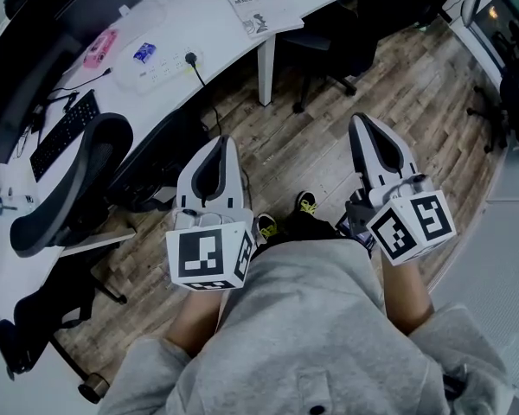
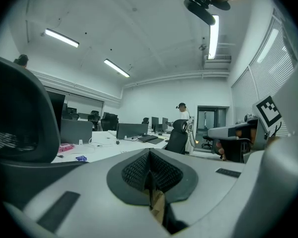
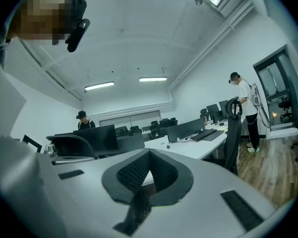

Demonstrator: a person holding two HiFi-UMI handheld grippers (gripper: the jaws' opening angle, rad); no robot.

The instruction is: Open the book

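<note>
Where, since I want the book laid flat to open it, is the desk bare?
Bare desk lies between the book and the power strip, and right of the book up to the desk's end. Further left it is crowded: power strip, pink item, blue item, keyboard, with a chair close by.

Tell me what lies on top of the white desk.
On the desk lie a closed book near the edge, a white power strip, a pink item, a small blue packet and a black keyboard. The office chair hides the desk near the keyboard.
</note>
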